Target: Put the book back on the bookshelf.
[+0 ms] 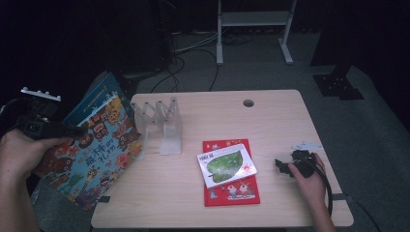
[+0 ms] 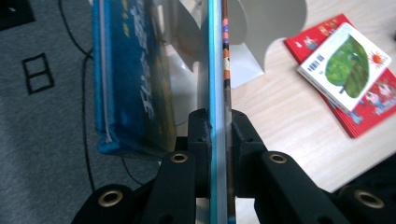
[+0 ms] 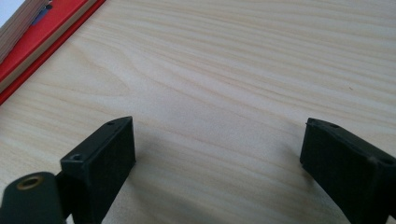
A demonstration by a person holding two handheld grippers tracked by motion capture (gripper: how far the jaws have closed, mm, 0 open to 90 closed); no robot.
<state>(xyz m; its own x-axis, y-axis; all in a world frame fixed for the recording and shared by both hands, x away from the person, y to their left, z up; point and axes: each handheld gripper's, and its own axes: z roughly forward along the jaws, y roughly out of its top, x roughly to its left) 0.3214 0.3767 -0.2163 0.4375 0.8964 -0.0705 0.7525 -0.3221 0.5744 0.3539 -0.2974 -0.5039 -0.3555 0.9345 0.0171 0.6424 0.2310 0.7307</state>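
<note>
Two books [image 1: 231, 173] lie stacked on the surface [image 1: 270, 121] from above, while the left tool [image 1: 72, 130] holds a picture book [image 1: 94, 154] off its left edge, by a clear rack [image 1: 162, 123]. The left gripper view shows jaws clamped on that book's edge. The right gripper view shows the right tool [image 3: 217, 154] apart over bare wood.

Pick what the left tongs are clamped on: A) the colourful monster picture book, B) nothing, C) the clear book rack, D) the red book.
A: the left tongs pinch the thin edge of the monster picture book, held off the table's left side.
</note>
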